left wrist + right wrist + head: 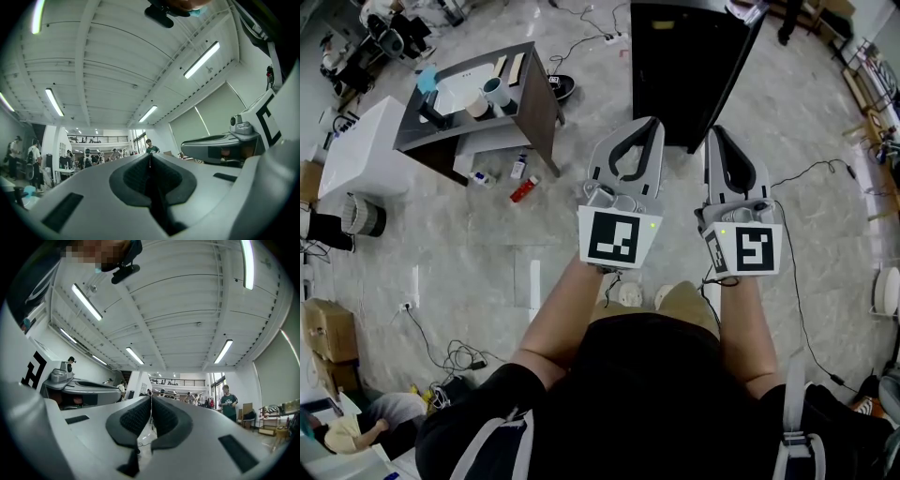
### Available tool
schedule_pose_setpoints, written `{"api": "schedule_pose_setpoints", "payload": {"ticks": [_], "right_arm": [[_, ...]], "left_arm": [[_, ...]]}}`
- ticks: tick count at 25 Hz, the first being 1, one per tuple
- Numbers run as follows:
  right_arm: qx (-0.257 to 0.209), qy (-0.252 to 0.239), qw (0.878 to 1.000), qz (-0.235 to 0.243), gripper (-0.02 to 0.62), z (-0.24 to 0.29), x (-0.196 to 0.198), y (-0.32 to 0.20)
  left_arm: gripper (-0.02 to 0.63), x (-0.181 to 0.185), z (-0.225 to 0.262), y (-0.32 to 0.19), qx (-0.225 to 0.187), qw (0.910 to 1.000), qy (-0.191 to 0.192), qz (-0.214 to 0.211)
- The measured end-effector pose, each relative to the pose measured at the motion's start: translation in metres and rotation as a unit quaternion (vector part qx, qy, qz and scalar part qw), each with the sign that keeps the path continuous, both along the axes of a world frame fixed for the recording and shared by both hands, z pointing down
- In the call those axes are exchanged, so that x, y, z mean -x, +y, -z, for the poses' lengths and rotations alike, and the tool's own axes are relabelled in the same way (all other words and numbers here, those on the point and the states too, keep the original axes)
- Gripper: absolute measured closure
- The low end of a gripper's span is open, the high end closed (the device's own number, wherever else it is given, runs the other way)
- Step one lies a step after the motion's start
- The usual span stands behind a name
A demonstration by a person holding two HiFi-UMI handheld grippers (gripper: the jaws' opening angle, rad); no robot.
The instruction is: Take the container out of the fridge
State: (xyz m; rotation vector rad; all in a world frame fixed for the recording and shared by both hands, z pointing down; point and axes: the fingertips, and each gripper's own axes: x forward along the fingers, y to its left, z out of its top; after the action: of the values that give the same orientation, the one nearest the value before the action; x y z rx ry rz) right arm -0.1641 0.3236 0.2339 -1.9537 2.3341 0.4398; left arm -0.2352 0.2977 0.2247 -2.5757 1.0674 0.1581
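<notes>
Both tools ride side by side in front of my waist: the left gripper point(652, 122) and the right gripper point(713, 131) are each clenched, pads meeting, with nothing between them. Beneath them is pale stone floor point(487, 253). Just beyond the tips stands a tall black fridge point(694, 66). I cannot tell where the container is, since no view shows it. Left of the left gripper, a red bottle point(524, 189) lies on the floor near a dark table point(542, 108) carrying a cup point(498, 92). Farther ahead, people point(228, 401) stand under long ceiling lights point(86, 301).
</notes>
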Motion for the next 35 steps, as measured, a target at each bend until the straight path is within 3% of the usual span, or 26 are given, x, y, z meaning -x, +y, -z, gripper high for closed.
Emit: {"api": "schedule_pose_setpoints", "payload": {"ticks": [11, 20, 26, 35], "right_arm": [[-0.018, 0.007, 1.0, 0.006, 0.558, 0.008, 0.017, -0.002], [-0.025, 0.01, 1.0, 0.01, 0.558, -0.002, -0.005, -0.043], [-0.023, 0.01, 0.999, 0.021, 0.558, -0.013, -0.03, -0.106], [-0.023, 0.014, 0.998, 0.055, 0.558, -0.013, -0.091, -0.249]], "left_arm": [[0.581, 0.017, 0.009, -0.002, -0.016, 0.9999, 0.003, -0.005], [0.581, -0.008, -0.002, -0.04, -0.022, 0.9997, -0.006, -0.012], [0.581, -0.032, -0.012, -0.103, -0.019, 0.9998, -0.003, -0.001], [0.581, -0.095, -0.017, -0.24, -0.022, 0.9993, -0.014, 0.028]]}}
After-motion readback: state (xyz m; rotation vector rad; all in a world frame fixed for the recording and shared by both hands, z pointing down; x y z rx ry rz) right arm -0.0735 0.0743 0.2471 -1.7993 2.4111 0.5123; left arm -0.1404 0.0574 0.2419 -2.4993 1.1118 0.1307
